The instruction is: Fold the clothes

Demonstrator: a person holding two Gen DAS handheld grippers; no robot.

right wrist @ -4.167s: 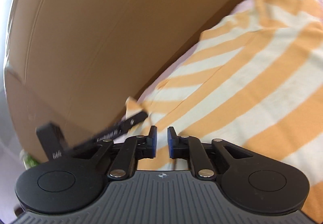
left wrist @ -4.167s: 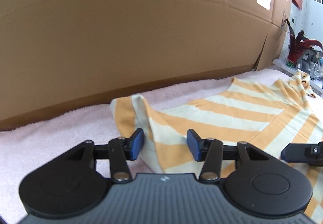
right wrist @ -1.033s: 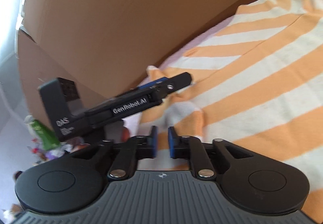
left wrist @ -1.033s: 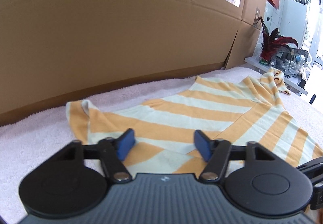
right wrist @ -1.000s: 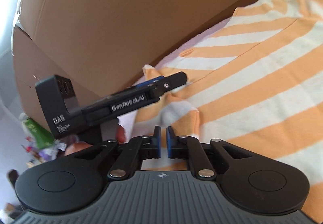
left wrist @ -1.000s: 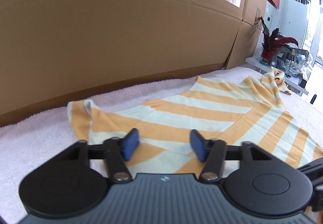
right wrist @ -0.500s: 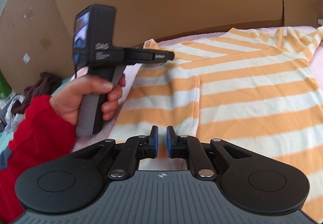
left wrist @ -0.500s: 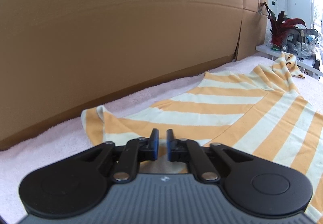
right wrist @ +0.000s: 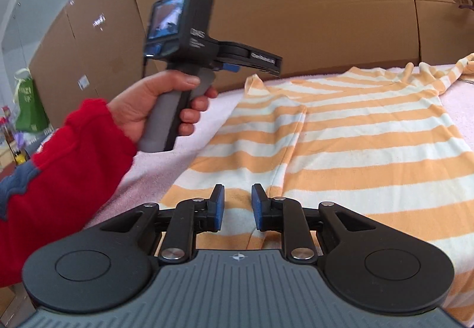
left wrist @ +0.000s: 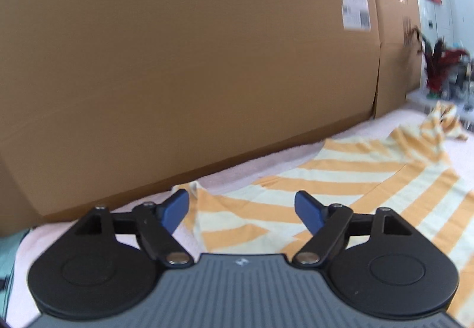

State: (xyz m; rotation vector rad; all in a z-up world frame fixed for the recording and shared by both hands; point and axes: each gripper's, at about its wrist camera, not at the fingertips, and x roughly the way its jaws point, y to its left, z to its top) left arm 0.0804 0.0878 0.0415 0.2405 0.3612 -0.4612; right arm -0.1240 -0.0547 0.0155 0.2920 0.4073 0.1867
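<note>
On one pink towel (right wrist: 183,147), one striped shirt (right wrist: 355,144), two gaping grippers.

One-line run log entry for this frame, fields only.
task: fold clothes | left gripper: open, empty, raised off fabric | right gripper: open, empty | striped shirt: flat on pink towel, left part folded in

The striped shirt (right wrist: 364,132) is soft knit cloth. Under it, the pink towel (right wrist: 207,117) looks nubbly. Behind it, the cardboard boxes (right wrist: 296,8) are matt.
</note>
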